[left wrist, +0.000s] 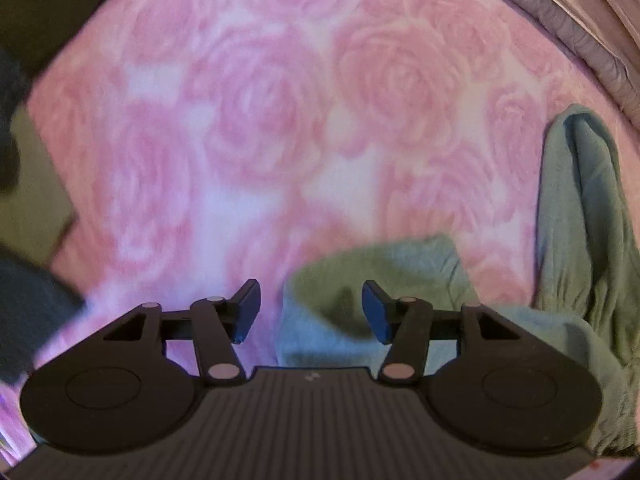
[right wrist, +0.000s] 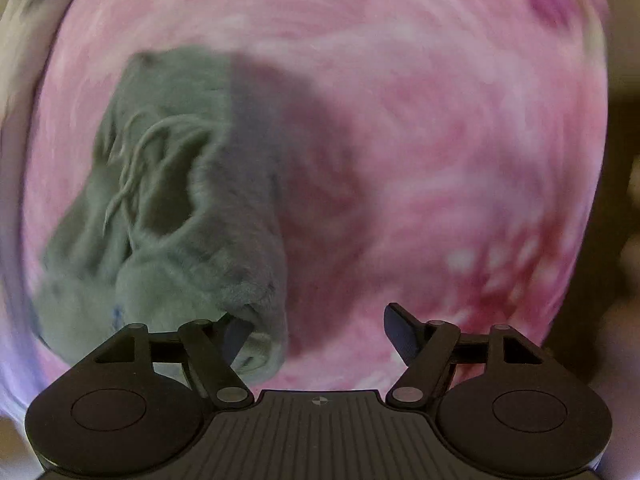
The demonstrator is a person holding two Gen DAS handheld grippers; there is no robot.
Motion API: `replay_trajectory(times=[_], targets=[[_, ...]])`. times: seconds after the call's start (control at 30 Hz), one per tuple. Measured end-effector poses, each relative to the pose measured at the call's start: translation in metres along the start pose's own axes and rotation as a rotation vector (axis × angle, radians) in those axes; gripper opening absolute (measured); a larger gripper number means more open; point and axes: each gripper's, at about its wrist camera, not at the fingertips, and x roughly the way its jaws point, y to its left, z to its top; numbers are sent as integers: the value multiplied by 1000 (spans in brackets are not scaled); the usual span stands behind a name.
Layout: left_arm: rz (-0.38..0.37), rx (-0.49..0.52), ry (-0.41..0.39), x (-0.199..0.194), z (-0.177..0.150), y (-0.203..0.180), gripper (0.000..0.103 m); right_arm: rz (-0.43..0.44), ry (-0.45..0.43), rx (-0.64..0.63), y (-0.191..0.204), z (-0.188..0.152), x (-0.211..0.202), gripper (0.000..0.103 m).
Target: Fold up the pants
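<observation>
Light green pants [left wrist: 576, 216] lie crumpled on a pink rose-print blanket [left wrist: 256, 128], along the right side and lower middle of the left wrist view. My left gripper [left wrist: 311, 310] is open just above a cuff end of the pants [left wrist: 384, 268], with nothing between its fingers. In the right wrist view the pants [right wrist: 172, 208] are bunched at the left, drawstring [right wrist: 136, 164] showing. My right gripper [right wrist: 316, 338] is open; its left finger [right wrist: 236, 338] sits against the edge of the fabric, and the right finger [right wrist: 400, 336] is over bare blanket. Both views are motion-blurred.
A grey quilted bed edge [left wrist: 568, 20] curves across the upper right of the left wrist view. Dark floor and dark blue cloth [left wrist: 24, 304] show past the blanket's left edge. Bare blanket [right wrist: 460, 140] fills the right wrist view's middle and right.
</observation>
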Motion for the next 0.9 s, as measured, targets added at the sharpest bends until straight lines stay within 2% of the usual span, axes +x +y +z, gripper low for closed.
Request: replay_trajectory(times=[0.07,0.1,0.13,0.17,0.2,0.23,0.3,0.37,0.43,0.47,0.53,0.6,0.67,0.77,0.8,0.83,0.9], targets=[[35,59,38,12,7,-9,53,83,2,77,-12,-2,6,49],[55,96,55,19,6,-15,51,118,2,88,-14,-2,7,22],[70,121,72,26,5,-17,46,149,-1,92,-14,-1,4,10],[79,137,79,31,1,-20,44,151,-13,80,-12,0,-2,9],[75,151,57,28,-4,-24,26,163,-34,53,-8,3,-9,6],[52,165,45,24,-8,-27,3,182,-61,0,0,5,-21,5],[57,167,-7,8,-15,-28,3,220,-125,-117,23,12,-47,4],[7,103,-110,-25,-15,-19,3,325,-206,-243,52,18,-84,3],[-87,17,-232,-68,-17,-7,3,413,-256,-355,76,18,-121,2],[-103,-6,-304,-91,-21,-4,3,462,-271,-410,83,16,-141,2],[-125,-27,-449,-144,-42,9,3,518,-286,-483,82,8,-172,2],[-117,-93,-523,-179,-66,30,3,572,-273,-530,64,4,-199,2],[-90,-156,-543,-201,-100,57,4,538,-227,-551,42,-3,-204,2],[21,-167,-460,-192,-139,72,9,369,-148,-526,-2,-13,-183,2],[37,-189,-413,-183,-153,76,10,300,-127,-502,-18,-13,-172,2],[55,-203,-377,-174,-164,79,14,190,-91,-476,-34,-10,-158,3],[144,-227,-287,-152,-188,77,15,-11,-79,-425,-58,-2,-131,5]])
